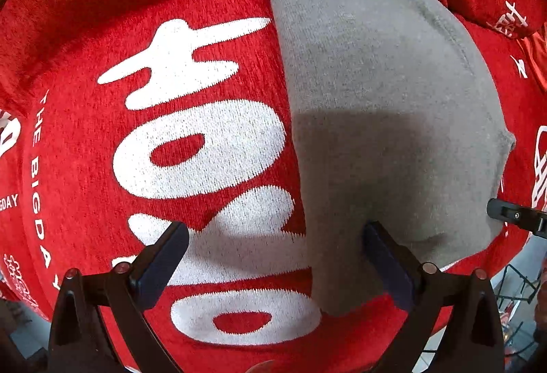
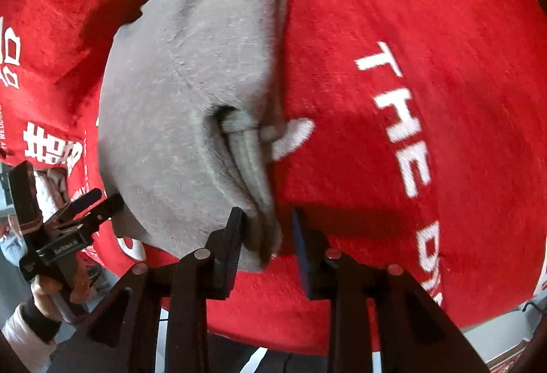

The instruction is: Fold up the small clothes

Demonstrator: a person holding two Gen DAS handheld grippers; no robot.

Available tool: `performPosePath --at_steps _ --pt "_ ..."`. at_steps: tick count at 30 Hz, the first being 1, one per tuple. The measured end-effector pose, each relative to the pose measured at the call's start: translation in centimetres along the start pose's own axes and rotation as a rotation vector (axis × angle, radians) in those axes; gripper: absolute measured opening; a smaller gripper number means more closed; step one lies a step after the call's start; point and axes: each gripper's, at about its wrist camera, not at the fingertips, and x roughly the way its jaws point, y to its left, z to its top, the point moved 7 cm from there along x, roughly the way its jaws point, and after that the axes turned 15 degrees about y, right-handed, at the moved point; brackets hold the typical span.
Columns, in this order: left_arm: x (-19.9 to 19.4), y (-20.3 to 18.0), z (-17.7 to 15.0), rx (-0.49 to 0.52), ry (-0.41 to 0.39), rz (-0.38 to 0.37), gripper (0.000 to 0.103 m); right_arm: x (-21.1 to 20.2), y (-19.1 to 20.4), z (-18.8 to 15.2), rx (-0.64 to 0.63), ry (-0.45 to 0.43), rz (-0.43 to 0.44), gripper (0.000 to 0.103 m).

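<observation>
A small grey garment (image 1: 383, 120) lies folded on a red cloth with white lettering (image 1: 191, 147). My left gripper (image 1: 273, 256) is open and straddles the garment's near left edge, one finger on the red cloth and one on the grey fabric. In the right wrist view the garment (image 2: 177, 106) shows layered folds and a bunched seam at its right edge. My right gripper (image 2: 266, 236) is open, its jaws a small gap apart around the garment's near corner, not pinching it. The left gripper also shows there (image 2: 99, 200) at the garment's left side.
The red cloth (image 2: 393, 140) covers the whole work surface, with a fold at the far edge. A wire rack (image 1: 519, 284) and pale floor show past the right edge. The person's hand (image 2: 51, 287) holds the left gripper's handle.
</observation>
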Motion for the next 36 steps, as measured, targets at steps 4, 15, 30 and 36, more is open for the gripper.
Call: performPosePath --at_steps 4,15,30,36 --pt "-0.6 0.0 -0.6 0.016 0.004 0.024 0.102 -0.9 0.2 -1.2 0.014 -0.008 -0.048 0.033" --pt "-2.8 0.3 -2.0 -0.004 -0.022 0.061 0.102 -4.8 -1.7 -2.2 0.137 -0.068 -0.022 0.041" --pt "-3.4 0.8 -1.2 0.005 -0.014 0.088 0.102 -7.6 -2.5 0.7 0.139 -0.139 0.042 0.083" --pt "-4.0 0.1 -0.4 0.030 -0.012 0.083 0.102 -7.4 -2.4 2.5 0.134 -0.123 0.047 0.083"
